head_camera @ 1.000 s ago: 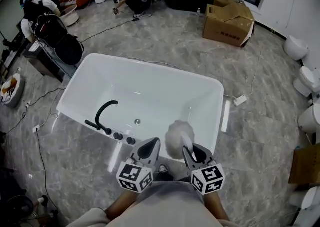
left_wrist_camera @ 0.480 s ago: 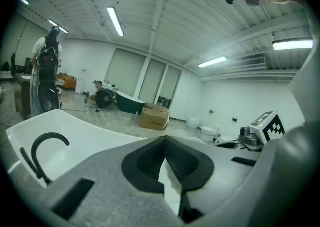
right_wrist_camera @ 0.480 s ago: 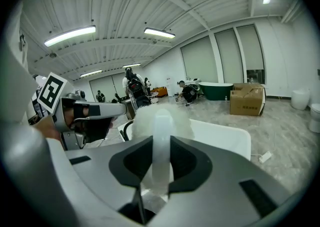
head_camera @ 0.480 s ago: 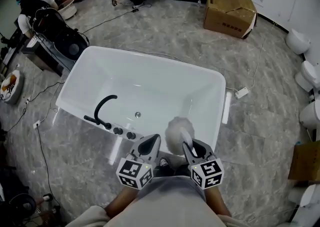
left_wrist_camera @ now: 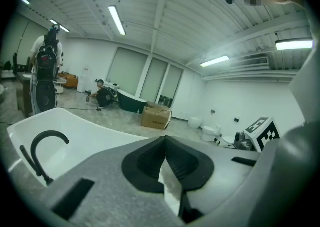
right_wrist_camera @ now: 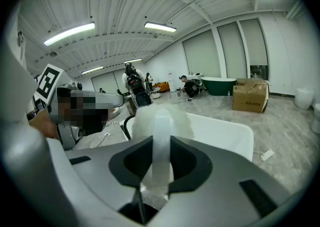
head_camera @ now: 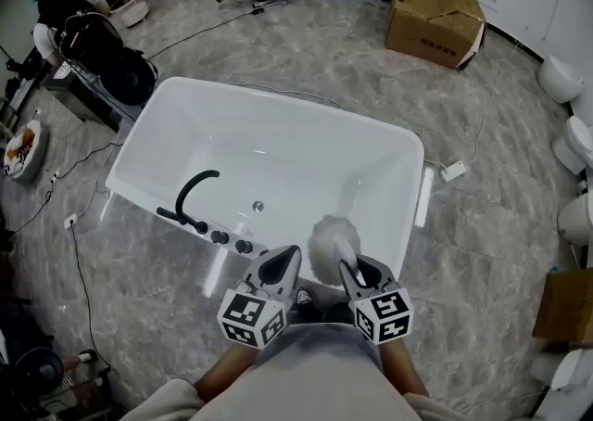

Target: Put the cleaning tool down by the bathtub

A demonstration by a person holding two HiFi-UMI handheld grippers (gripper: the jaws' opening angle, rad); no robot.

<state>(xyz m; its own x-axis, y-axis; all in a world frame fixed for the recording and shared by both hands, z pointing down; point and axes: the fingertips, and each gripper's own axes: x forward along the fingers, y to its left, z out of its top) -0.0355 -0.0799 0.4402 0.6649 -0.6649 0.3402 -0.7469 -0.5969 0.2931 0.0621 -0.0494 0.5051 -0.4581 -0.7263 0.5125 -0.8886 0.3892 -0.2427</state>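
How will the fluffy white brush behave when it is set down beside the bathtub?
Probably light: the right gripper holds the brush by its thin handle alone. Its fluffy round head looks soft, so it may roll or tip.

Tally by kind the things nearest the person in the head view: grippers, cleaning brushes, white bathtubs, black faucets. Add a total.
2 grippers: left gripper, right gripper
1 cleaning brush
1 white bathtub
1 black faucet
Total: 5

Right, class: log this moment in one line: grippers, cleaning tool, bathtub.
left gripper: shut, empty | right gripper: shut on cleaning tool | status: tool over bathtub near rim, not down
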